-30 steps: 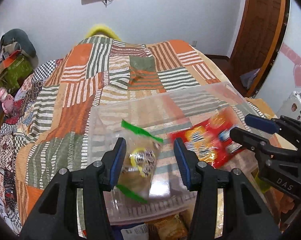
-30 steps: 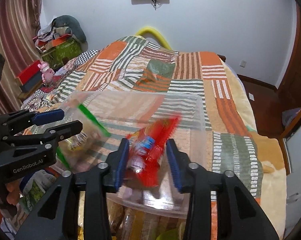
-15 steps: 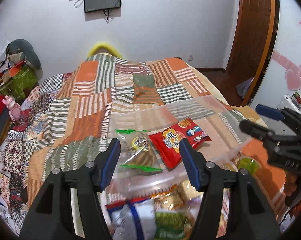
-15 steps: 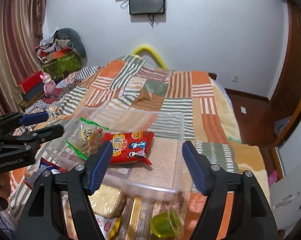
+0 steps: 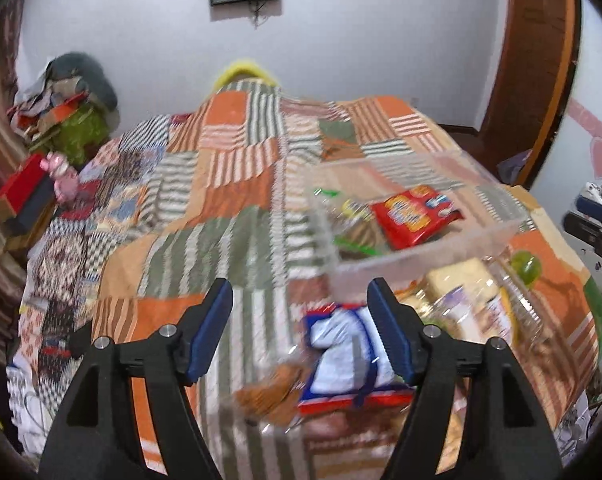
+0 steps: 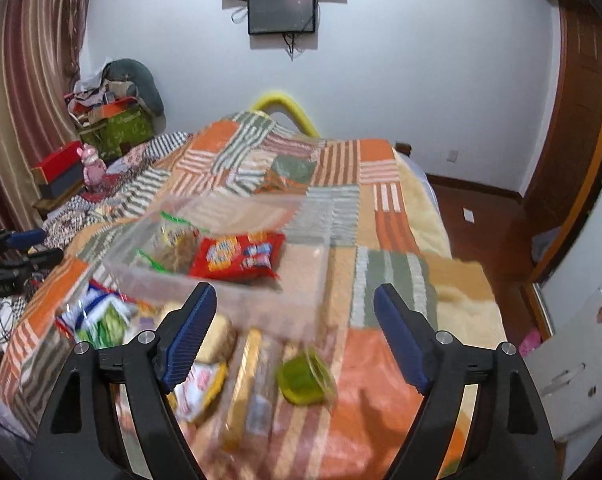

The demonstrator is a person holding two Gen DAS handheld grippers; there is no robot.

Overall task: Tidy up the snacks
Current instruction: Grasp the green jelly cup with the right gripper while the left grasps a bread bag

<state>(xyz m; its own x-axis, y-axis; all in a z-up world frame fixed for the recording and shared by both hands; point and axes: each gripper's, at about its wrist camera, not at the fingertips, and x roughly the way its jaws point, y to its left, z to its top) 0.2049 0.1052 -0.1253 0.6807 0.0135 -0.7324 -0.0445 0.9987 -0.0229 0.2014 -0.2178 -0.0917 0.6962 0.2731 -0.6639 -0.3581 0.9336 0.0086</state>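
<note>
Snacks are split between two places on the patchwork quilt (image 6: 381, 184): a red snack packet (image 6: 237, 256) and a clear green-edged bag (image 6: 173, 244) lie side by side inside the clear plastic bin (image 6: 221, 300), while the rest sit loose on the quilt on the near side of the bin. That loose heap includes a blue-and-white packet (image 5: 349, 348), a green jelly cup (image 6: 305, 376), a pale wrapped cake (image 6: 217, 336) and a long clear-wrapped biscuit pack (image 6: 249, 384), though motion blur makes their labels unreadable.

Both tools are empty. The left gripper (image 5: 301, 332) hangs above the blue-and-white packet with its jaws spread wide, and the right gripper (image 6: 293, 332) hovers over the heap, likewise spread and touching nothing.

The step in hand appears to be choosing the next snack for the bin. The next move calls for lowering one gripper over a single packet, closing on its edge rather than its crushable middle, then carrying it over the bin's near wall.
</note>
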